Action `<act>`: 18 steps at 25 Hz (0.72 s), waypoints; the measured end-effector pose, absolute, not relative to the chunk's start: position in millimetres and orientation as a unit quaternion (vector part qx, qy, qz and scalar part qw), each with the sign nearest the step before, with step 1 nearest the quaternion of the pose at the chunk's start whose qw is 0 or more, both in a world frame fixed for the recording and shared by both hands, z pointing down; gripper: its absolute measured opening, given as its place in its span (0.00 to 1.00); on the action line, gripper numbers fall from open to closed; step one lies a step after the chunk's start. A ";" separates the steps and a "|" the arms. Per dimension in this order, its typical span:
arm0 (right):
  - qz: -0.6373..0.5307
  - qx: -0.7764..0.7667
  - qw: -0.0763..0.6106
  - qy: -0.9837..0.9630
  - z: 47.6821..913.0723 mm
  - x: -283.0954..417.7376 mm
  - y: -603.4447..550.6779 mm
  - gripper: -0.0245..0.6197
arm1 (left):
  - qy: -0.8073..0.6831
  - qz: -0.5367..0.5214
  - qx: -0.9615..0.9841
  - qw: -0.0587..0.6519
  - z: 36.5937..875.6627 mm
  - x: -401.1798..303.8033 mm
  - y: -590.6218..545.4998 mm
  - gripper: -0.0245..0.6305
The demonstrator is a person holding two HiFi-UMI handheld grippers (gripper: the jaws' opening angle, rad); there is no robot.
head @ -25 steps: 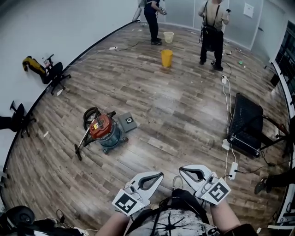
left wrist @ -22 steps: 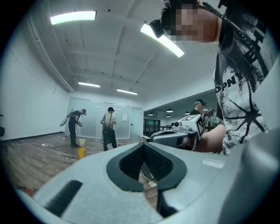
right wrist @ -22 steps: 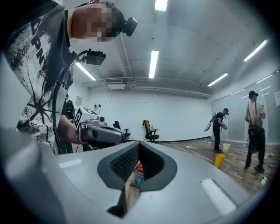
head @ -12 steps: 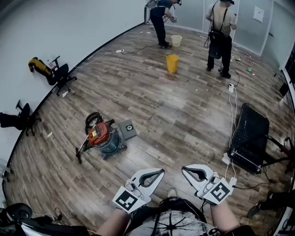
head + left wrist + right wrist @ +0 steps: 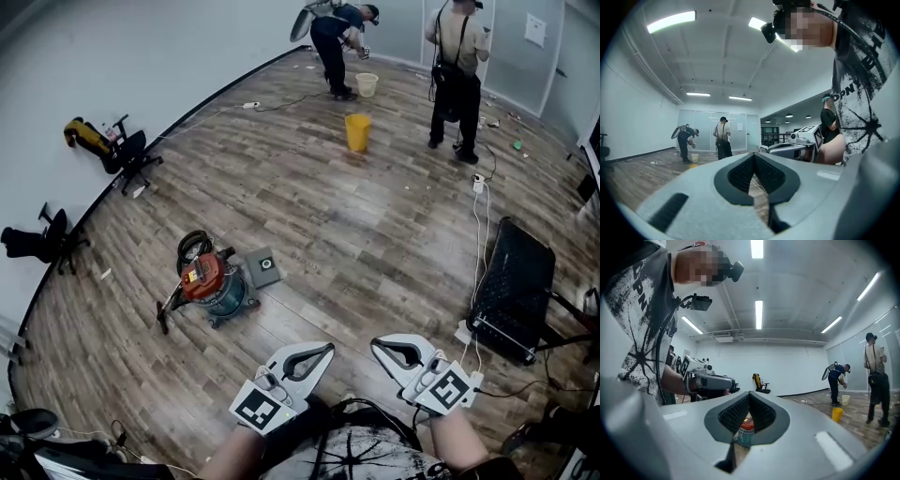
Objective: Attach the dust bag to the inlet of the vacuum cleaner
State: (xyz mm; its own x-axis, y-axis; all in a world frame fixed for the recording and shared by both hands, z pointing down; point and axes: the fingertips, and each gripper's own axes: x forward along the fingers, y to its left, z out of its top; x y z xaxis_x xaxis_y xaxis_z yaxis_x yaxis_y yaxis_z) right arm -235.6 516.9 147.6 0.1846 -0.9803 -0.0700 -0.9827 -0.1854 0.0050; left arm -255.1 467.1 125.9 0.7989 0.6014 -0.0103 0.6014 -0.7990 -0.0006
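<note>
On the wood floor point(image 5: 375, 216), well ahead of both grippers, stood the vacuum point(image 5: 211, 281), with the grey bag point(image 5: 262, 267) lying flat just beside it. Close before the person's chest, the left gripper point(image 5: 322, 350) and right gripper point(image 5: 379, 344) pointed level, each with jaws pressed together on nothing. Two people stood near a yellow bucket point(image 5: 357, 131) far off.

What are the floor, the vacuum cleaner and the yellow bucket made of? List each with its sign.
Floor: wood-look planks, perhaps laminate; visible grain, seams, dull sheen.
Vacuum cleaner: red lid, teal drum, probably moulded plastic; smooth uniform colour.
Yellow bucket: likely plastic; plain bright colour, too small for certainty.
</note>
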 end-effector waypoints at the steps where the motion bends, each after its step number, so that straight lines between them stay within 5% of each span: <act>1: 0.026 -0.767 0.018 0.641 149.9 -233.1 513.0 0.05 | 0.313 -0.006 0.950 0.004 126.9 -252.4 463.1 0.04; 18: 0.026 -0.746 -0.016 0.665 137.2 -116.2 373.9 0.05 | 0.292 0.005 0.955 0.046 157.2 -147.6 320.8 0.04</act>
